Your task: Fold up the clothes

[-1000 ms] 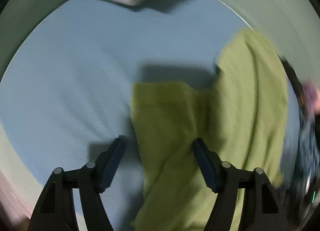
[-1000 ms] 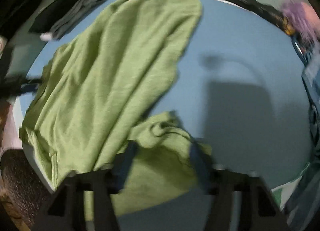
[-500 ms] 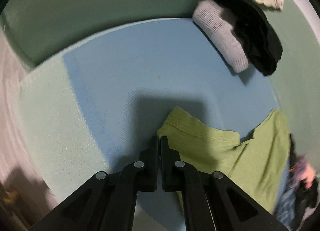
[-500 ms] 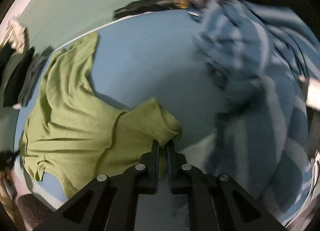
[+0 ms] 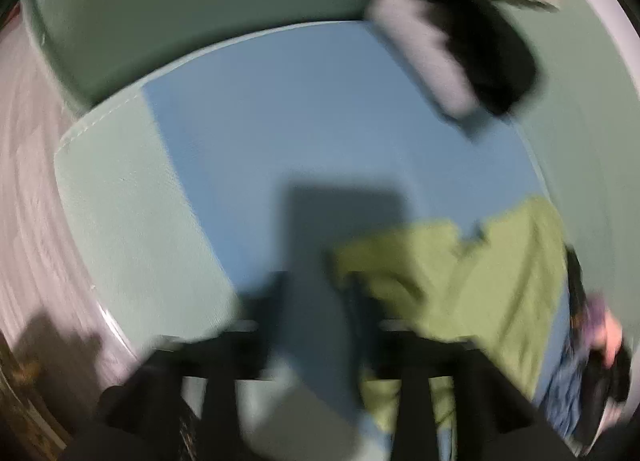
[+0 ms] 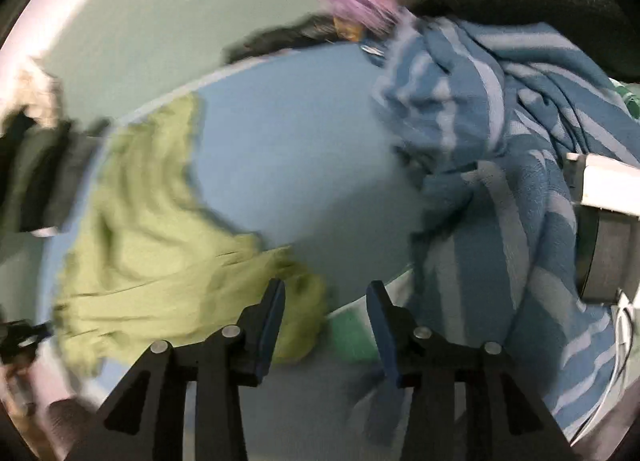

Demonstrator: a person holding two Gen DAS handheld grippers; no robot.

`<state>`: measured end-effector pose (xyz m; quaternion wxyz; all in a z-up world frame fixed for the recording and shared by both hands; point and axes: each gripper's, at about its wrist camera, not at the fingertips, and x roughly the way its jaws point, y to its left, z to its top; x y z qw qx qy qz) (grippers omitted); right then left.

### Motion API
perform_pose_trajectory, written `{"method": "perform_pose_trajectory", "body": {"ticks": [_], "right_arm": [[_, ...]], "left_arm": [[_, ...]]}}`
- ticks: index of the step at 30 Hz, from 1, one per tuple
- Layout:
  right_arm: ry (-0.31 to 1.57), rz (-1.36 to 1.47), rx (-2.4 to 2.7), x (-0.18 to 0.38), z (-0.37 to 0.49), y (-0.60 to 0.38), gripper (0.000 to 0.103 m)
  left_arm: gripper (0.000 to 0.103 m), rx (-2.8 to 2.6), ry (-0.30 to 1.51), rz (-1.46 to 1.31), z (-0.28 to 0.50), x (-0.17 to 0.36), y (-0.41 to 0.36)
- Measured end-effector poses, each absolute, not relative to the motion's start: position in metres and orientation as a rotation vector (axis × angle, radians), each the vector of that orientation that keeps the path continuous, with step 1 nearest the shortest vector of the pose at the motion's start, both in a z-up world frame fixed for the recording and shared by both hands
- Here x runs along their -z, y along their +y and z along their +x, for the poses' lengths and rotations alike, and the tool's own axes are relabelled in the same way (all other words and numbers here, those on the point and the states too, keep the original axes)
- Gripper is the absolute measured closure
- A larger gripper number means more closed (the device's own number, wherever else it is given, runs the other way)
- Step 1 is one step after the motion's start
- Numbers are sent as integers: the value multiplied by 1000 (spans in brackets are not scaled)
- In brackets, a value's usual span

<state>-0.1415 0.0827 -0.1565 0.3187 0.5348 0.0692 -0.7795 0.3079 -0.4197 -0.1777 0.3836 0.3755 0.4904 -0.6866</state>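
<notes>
Left tool (image 5: 316, 301) hangs with its jaws parted and nothing pressed between them; they have just been opening. Under the gap lies the pale blue table cover (image 5: 304, 133), and the rumpled green knit shirt (image 5: 472, 281) begins at the right-hand finger of this tool and spreads away toward the right of the left wrist view, heavily blurred. A pile of grey and black folded clothes (image 5: 452, 49) sits well apart at the far edge.

Right tool (image 6: 326, 311) is also parted, its jaws having just been opening, and it grips nothing. In the right wrist view the same shirt lies off its left-hand finger, a bunched corner touching or just behind that finger, and stretches away to the left and far side. To the right a blue striped towel-like cloth (image 6: 500, 149) is heaped.

So the shirt lies between the two tools, its long axis running roughly from one to the other, with an end just beside each. Neither tool looks clearly nearer, so the next fold likely calls for both, each reaching inward.
</notes>
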Motion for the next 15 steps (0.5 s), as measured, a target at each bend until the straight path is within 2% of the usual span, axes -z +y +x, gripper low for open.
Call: {"method": "perform_pose_trajectory", "body": {"ticks": [1, 4, 7, 9, 12, 13, 14, 15], "right_arm": [[196, 1398, 2004, 154, -133, 81, 55], [260, 1434, 1843, 178, -104, 58, 56], [376, 1478, 1775, 216, -81, 30, 58], [369, 1506, 1758, 232, -76, 20, 58], [300, 1492, 1799, 232, -84, 13, 53], [275, 1480, 1816, 231, -88, 9, 55], [259, 1475, 1838, 230, -93, 6, 67], [269, 1490, 1872, 233, -99, 2, 79]], "left_arm": [[31, 1802, 1243, 979, 304, 172, -407], [31, 1925, 1214, 1130, 278, 171, -373], [31, 1881, 1182, 1301, 239, 194, -352], [32, 1843, 1170, 1372, 225, 213, -338], [37, 1839, 1035, 1418, 206, 219, -325], [48, 1840, 973, 1426, 203, 218, -320], [77, 1840, 911, 1433, 200, 217, -315], [93, 1842, 855, 1441, 197, 216, -310]]}}
